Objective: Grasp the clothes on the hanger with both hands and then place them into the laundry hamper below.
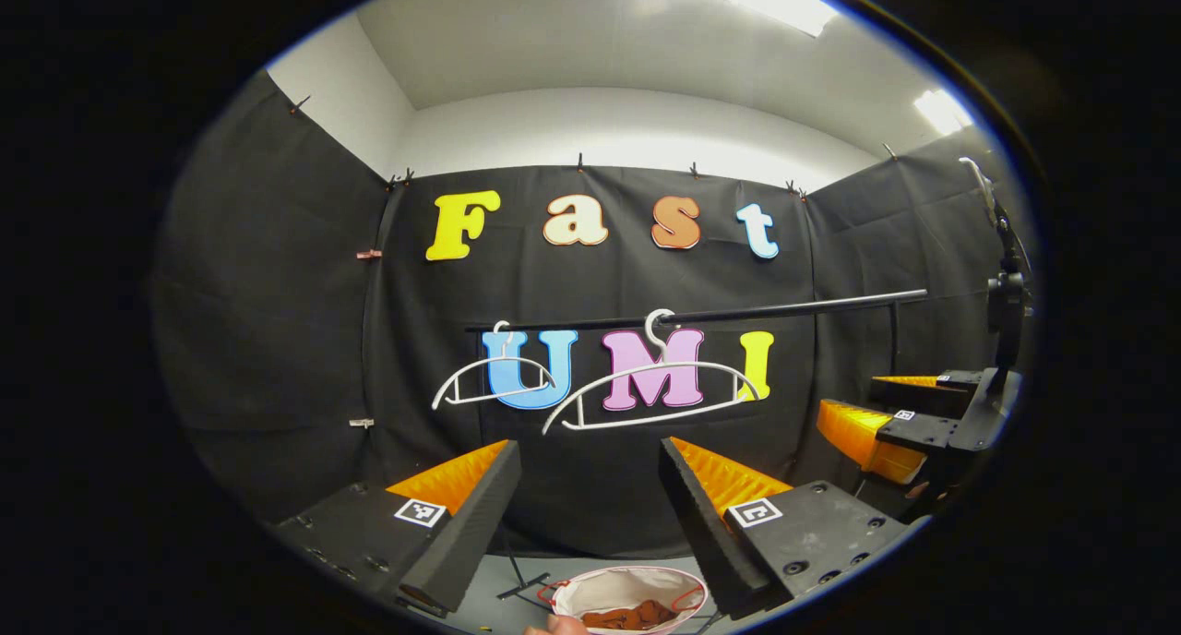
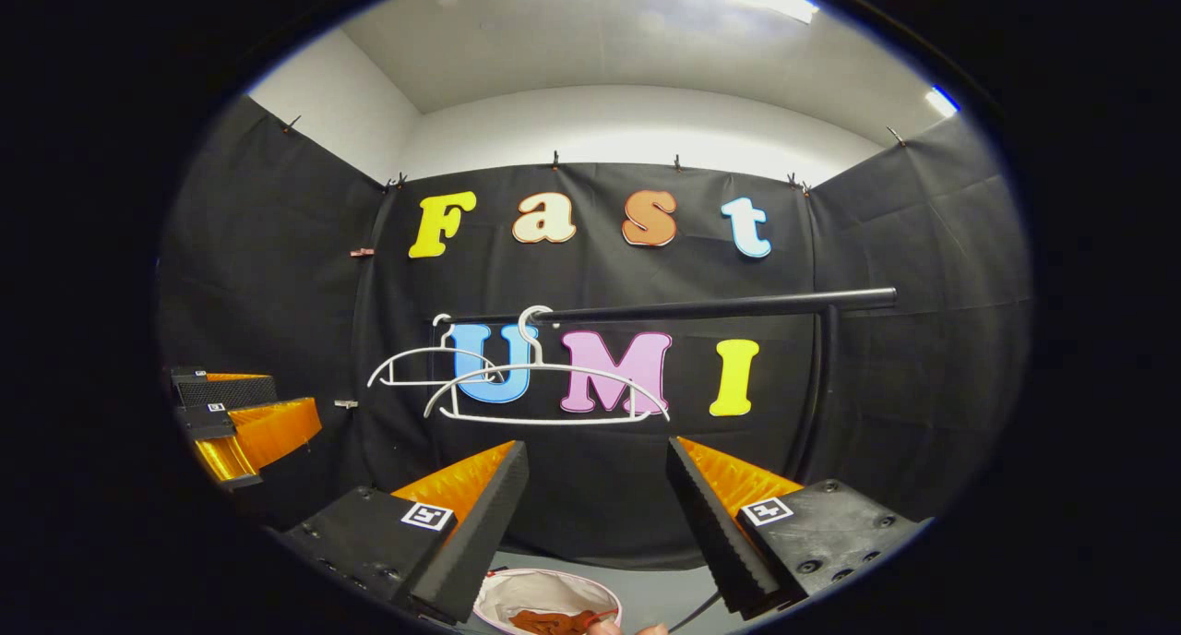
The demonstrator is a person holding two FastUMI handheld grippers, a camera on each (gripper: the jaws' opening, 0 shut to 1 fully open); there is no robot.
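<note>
Rust-brown clothes lie crumpled in the round white fabric laundry hamper [image 1: 630, 591], below two bare hangers.

Left gripper [image 1: 590, 510] and right gripper [image 2: 598, 515] both hold their ribbed orange-and-black jaws released, gripping nothing. Two thin white wire hangers [image 1: 650, 390] hang from the black metal rail [image 1: 738, 314]; the clothes [image 1: 632, 615] rest in the hamper's bottom.

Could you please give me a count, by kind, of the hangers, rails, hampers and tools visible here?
White hangers: 2
Black rail: 1
Laundry hamper, with brown clothes inside: 1
Tools: 2, left tool, right tool, both open
Total: 6
</note>
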